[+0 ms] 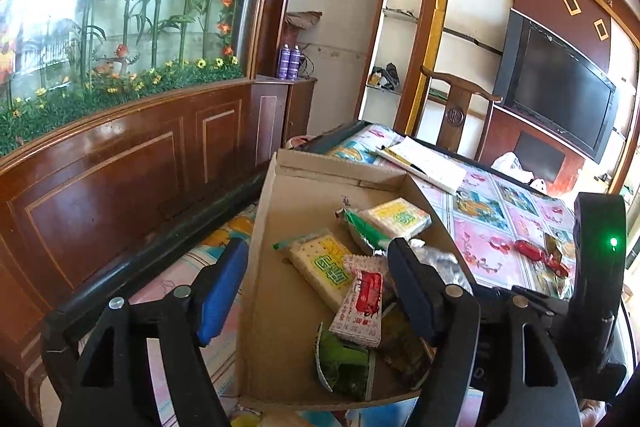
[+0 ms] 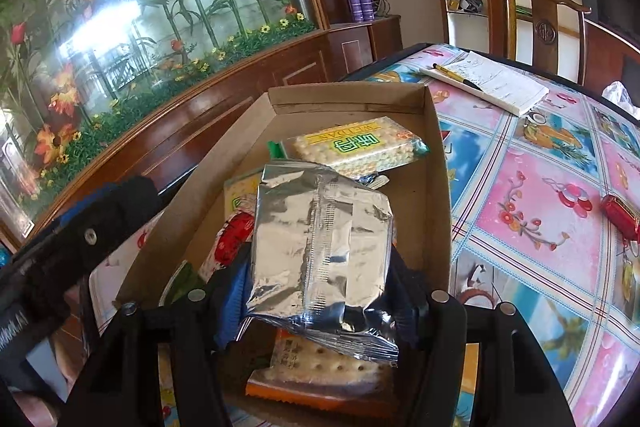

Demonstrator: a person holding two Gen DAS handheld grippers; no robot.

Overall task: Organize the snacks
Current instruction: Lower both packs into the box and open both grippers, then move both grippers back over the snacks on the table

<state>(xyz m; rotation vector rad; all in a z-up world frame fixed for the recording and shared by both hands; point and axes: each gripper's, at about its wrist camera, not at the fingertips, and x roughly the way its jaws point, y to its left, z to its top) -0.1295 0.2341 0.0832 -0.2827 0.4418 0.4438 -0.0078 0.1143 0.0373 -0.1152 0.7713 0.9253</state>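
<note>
Snacks sit piled in the cardboard box (image 2: 434,155) at the counter's (image 2: 540,211) left edge. Your right gripper (image 2: 320,291) has its jaws clenched on a silver packet (image 2: 320,235) above the pile; release carelessly and it may slide off. Your left gripper (image 1: 316,283) is released, straddling the box wall. A red candy (image 1: 530,251) waits on the flowered cloth; wood panelling lines the room.
</note>
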